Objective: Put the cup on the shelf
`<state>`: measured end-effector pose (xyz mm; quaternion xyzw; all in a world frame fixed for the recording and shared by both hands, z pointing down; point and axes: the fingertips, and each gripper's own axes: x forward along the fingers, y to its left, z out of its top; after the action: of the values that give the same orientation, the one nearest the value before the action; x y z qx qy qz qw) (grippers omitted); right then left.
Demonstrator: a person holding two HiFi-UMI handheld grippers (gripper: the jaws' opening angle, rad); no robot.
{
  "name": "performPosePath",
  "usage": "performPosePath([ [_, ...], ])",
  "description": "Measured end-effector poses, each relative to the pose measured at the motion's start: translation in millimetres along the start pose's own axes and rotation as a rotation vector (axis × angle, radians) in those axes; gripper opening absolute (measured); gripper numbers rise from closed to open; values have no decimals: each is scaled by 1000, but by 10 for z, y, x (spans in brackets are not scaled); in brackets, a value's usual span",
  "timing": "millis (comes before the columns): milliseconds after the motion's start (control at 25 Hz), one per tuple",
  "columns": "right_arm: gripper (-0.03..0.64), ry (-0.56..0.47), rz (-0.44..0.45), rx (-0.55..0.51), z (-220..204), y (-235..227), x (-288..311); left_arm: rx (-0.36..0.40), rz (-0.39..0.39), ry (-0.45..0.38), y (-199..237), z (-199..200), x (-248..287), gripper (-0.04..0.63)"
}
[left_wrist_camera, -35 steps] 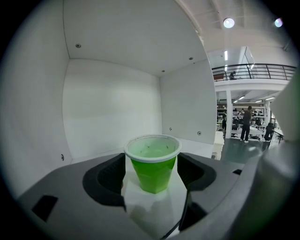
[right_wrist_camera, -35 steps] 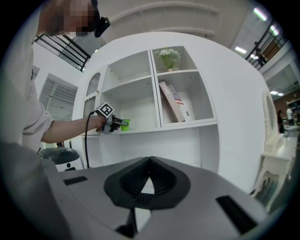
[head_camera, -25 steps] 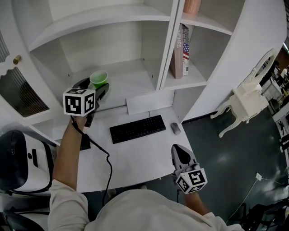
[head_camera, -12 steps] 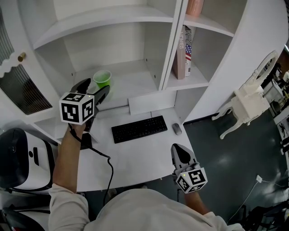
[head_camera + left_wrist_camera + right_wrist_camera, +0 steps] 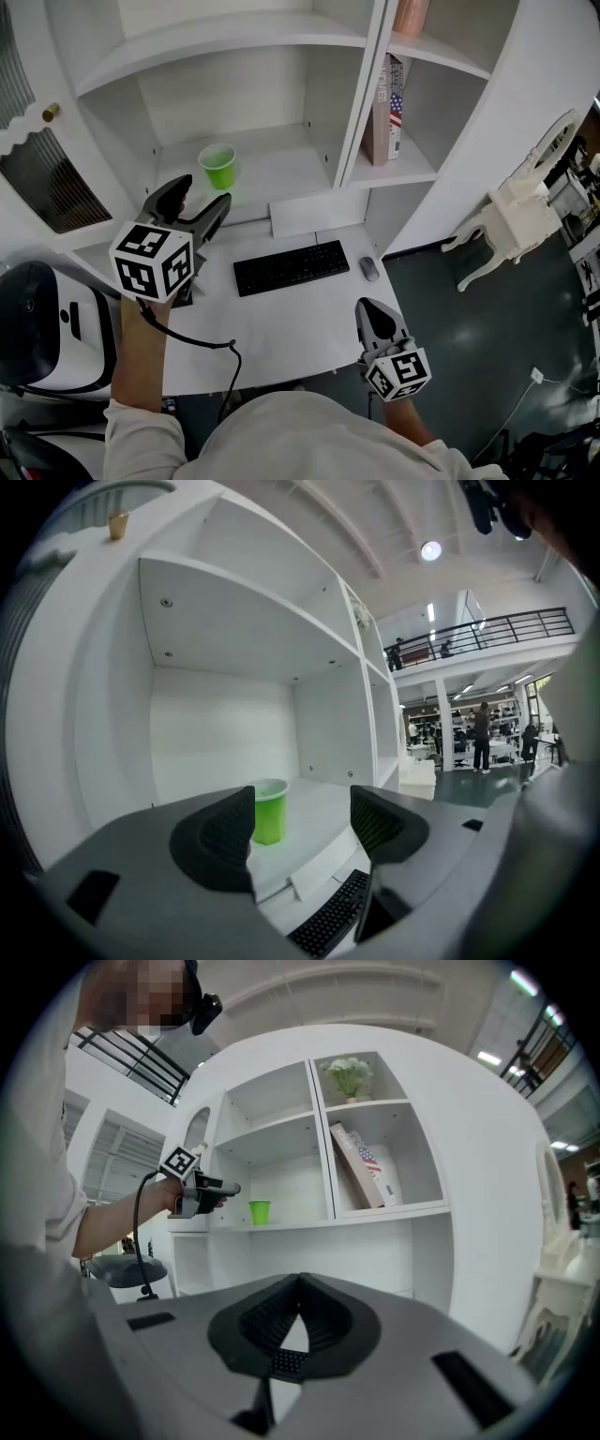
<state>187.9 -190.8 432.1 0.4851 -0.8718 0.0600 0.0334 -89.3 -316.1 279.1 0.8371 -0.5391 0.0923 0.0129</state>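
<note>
The green cup (image 5: pixel 217 166) stands upright on the shelf (image 5: pixel 281 164), in the upper left part of the head view. A second ago the left gripper (image 5: pixel 204 193) was right up at the cup, with its tips beside it. Now it has pulled back and down toward the left side of the frame, over the back of the desk (image 5: pixel 281 323). There is a clear gap between its tips and the cup.

In the left gripper view the jaws are wide apart and are starting to close. Nothing is between them. The cup (image 5: pixel 269 811) shows farther back on the shelf, peeking out past the left jaw, and no pad touches it.

This looks like the cup has been let go and stays up by itself. The main job seems done. What is left is likely just taking the gripper away without bumping the cup.

The right gripper (image 5: pixel 373 312) sits low in the frame, right of the middle, in the same spot as before. Its jaws are closed together and hold nothing. The keyboard (image 5: pixel 289 267) lies in the middle of the desk.
</note>
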Motion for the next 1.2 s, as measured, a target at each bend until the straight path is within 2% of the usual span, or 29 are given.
performPosePath([
  [440, 3, -6, 18, -6, 23, 21, 60, 5, -18, -27, -389, -244, -480, 291],
  [600, 5, -9, 28, -10, 47, 43, 80, -6, -17, -25, -491, -427, -634, 215],
  [800, 3, -14, 44, -18, 82, 79, 110, -13, -22, 1, -630, -707, -818, 192],
  [1200, 3, -24, 105, -49, 190, 279, 179, -90, -4, -7, -752, -1155, -1046, 62],
])
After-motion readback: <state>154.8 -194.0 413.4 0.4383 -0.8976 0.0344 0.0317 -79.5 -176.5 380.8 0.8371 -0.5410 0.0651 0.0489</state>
